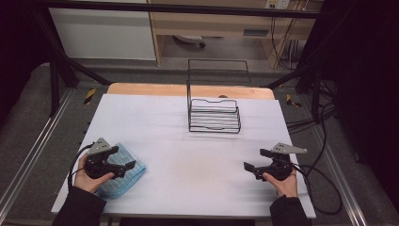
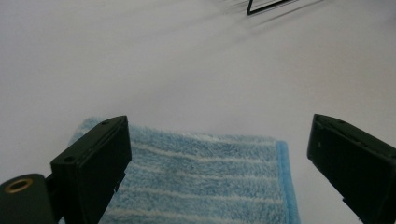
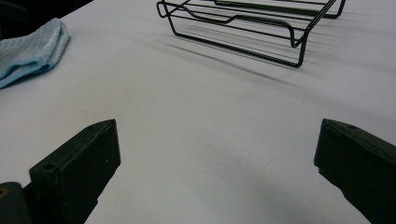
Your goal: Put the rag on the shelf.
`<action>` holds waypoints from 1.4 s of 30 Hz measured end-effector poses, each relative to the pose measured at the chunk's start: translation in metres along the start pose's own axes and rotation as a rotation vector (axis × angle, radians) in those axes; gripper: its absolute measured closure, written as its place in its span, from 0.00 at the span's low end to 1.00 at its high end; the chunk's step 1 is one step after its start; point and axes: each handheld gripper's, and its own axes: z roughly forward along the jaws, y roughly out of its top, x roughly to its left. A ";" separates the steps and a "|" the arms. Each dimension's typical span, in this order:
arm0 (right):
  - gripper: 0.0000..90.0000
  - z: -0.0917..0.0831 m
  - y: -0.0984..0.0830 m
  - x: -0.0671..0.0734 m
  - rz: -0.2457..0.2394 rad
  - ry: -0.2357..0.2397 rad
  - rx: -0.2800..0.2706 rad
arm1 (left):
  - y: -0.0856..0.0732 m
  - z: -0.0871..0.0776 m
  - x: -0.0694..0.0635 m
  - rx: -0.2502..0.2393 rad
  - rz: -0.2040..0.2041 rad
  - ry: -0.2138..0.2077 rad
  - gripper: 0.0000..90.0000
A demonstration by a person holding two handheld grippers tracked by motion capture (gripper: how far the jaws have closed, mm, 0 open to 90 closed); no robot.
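Note:
A folded light-blue striped towel (image 1: 123, 170) lies near the table's front left corner. My left gripper (image 1: 123, 158) hovers just over it, open, jaws spread wide; between them I see the towel (image 2: 201, 179) close below. My right gripper (image 1: 254, 159) is open near the front right, above bare tabletop, nothing between its jaws. A black wire rack (image 1: 214, 115) stands at the middle back of the table, its tall wire back upright. From the right gripper view the rack (image 3: 252, 21) is ahead and the towel (image 3: 30, 49) sits far left.
The white table (image 1: 188, 155) has a wooden strip (image 1: 188, 89) along its far edge. Black frame posts stand at both sides. Cables (image 1: 324, 179) trail off the right edge onto the floor. A person's hands (image 1: 89, 181) hold both grippers.

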 end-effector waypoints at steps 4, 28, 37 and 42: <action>0.01 -0.001 0.000 -0.001 0.001 0.001 0.003 | 0.002 0.001 -0.002 0.002 0.000 0.001 0.07; 0.01 0.004 -0.003 0.002 -0.012 -0.005 0.032 | 0.005 0.022 -0.033 0.147 0.052 -0.035 0.38; 0.01 0.007 -0.003 0.002 -0.013 -0.002 0.048 | 0.001 0.037 -0.041 0.226 0.098 0.020 0.51; 0.01 0.007 -0.003 0.002 -0.010 -0.004 0.049 | -0.002 0.042 -0.036 0.235 0.088 0.046 0.58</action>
